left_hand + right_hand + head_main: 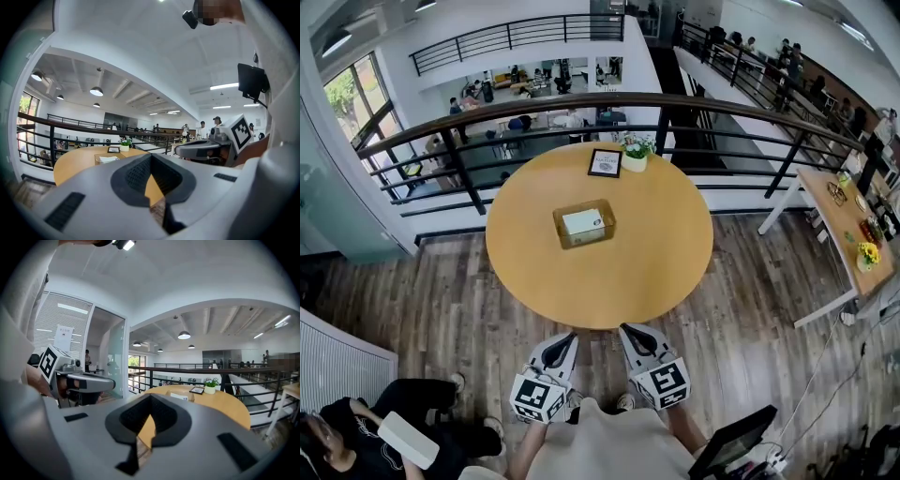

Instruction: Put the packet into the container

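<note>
In the head view, a round wooden table (656,244) is seen in front of a black railing (581,103). A shallow clear container (560,234) is set near the table's middle, and the white packet (584,223) is seen lying inside it. A small framed picture (605,162) and a potted plant (636,153) are placed side by side at the far edge. The left gripper (569,337) and the right gripper (626,330) are held next to each other just short of the table's near edge, well apart from the container, both with jaws drawn together and nothing between them. A seated person (356,427) is visible on the floor side at lower left.

In the left gripper view, the left gripper (151,160) is shown with its jaws closed tip to tip and empty. Beyond them the table (75,161) is seen, with the container (97,159) holding the packet (108,159), the frame (113,150) and the plant (124,142) behind it. The right gripper (180,150) is seen at the right.

In the right gripper view, the right gripper (150,399) is likewise shown closed with nothing gripped. The table (225,406) is seen ahead, carrying the container (190,398) with the packet (179,396), the frame (196,390) and the plant (210,386). The left gripper (110,382) is seen at the left.
</note>
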Motion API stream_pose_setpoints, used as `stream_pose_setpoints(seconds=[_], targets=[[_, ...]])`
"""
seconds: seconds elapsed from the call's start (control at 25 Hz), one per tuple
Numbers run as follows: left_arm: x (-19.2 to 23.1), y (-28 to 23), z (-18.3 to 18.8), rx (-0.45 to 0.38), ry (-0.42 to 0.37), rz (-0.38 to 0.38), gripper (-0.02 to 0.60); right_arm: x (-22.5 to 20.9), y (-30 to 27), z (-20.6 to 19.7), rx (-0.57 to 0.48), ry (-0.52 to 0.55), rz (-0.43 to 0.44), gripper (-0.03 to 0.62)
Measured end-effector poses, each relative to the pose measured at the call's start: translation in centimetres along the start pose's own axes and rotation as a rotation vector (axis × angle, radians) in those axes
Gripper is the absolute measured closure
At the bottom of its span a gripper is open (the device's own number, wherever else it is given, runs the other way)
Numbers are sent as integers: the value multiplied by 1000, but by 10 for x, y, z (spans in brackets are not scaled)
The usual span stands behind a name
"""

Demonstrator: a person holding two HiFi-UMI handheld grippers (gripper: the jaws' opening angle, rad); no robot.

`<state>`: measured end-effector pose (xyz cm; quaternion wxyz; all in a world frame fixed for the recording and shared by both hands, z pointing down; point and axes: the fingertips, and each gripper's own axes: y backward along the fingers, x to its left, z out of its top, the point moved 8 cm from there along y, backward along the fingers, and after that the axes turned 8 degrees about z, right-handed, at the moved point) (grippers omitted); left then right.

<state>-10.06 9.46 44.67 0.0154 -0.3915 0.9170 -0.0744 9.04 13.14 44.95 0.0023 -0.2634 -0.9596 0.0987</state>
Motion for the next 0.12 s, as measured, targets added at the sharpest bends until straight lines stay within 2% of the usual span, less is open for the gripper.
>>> stream_pose_setpoints(seconds=[0.12], targets=[[-2, 0, 1, 1, 0, 7, 577, 0, 2, -1, 8, -1, -1, 588]])
